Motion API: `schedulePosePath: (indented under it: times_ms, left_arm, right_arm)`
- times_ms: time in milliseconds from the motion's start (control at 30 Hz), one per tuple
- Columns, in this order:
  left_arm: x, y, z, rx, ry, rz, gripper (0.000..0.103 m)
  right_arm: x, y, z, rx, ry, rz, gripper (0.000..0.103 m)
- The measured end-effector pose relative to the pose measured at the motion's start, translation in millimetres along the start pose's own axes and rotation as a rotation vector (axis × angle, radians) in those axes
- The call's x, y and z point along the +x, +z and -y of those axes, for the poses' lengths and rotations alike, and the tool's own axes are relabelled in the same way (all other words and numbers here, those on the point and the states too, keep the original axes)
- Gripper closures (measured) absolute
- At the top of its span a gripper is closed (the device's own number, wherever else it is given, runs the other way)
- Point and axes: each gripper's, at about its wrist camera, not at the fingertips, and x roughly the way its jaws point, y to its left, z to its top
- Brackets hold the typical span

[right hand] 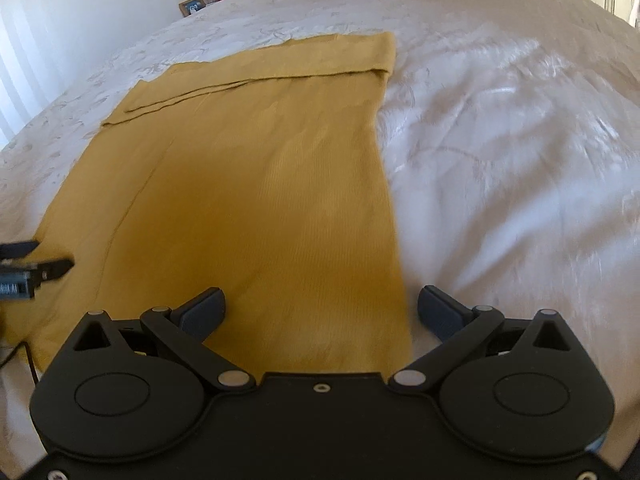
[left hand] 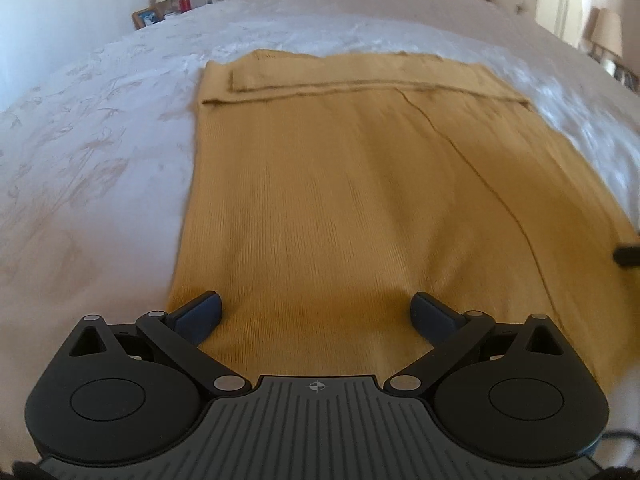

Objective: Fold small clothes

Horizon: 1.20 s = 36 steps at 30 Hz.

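Mustard knit garment [left hand: 352, 184] lying flat on a white patterned bedspread [left hand: 88, 168], its long axis running from near to far. At the far end a band [left hand: 360, 80] of the same cloth lies doubled back across the full width; a seam or crease line runs lengthwise along the right part. Left gripper [left hand: 316, 312] sits at the near hem, fingers [left hand: 200, 314] spread wide and grasping nothing, both tips over the fabric near the near left corner. Right gripper [right hand: 320, 310] sits at the near right corner, likewise released and empty; its left finger is over the cloth, its right finger [right hand: 440, 312] over the bedspread, so the garment's right edge passes between them. Judged from its fine ribbing and limp drape, the knit is light, soft and stretchy, non-fragile, likely to sag and wrinkle when lifted. The 2 near corners appear the best holds, pinched through all layers so the hem rises evenly.
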Motion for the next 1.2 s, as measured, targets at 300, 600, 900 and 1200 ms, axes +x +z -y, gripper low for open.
schedulePosePath:
  times_ms: [300,600,900,1200]
  left_arm:
    - [-21.6,-21.3,1.9,-0.053,-0.016,-0.017,0.001]
    - [-40.7,-36.2,0.7,-0.093,-0.030,-0.026,0.001]
    - [-69.9,-37.7,-15.9,-0.182,-0.036,0.047,0.001]
    - [-61.5,-36.4,-44.9,-0.263,0.007,0.039,0.001]
  right_arm:
    - [-14.0,-16.8,-2.5,0.039,0.030,-0.029,0.001]
    - [-22.5,-24.2,-1.1,0.098,0.060,-0.047,0.001]
    - [-24.0,-26.1,1.3,0.127,0.084,-0.060,0.001]
    - [-19.7,-26.4,-5.3,0.087,0.062,-0.071,0.000]
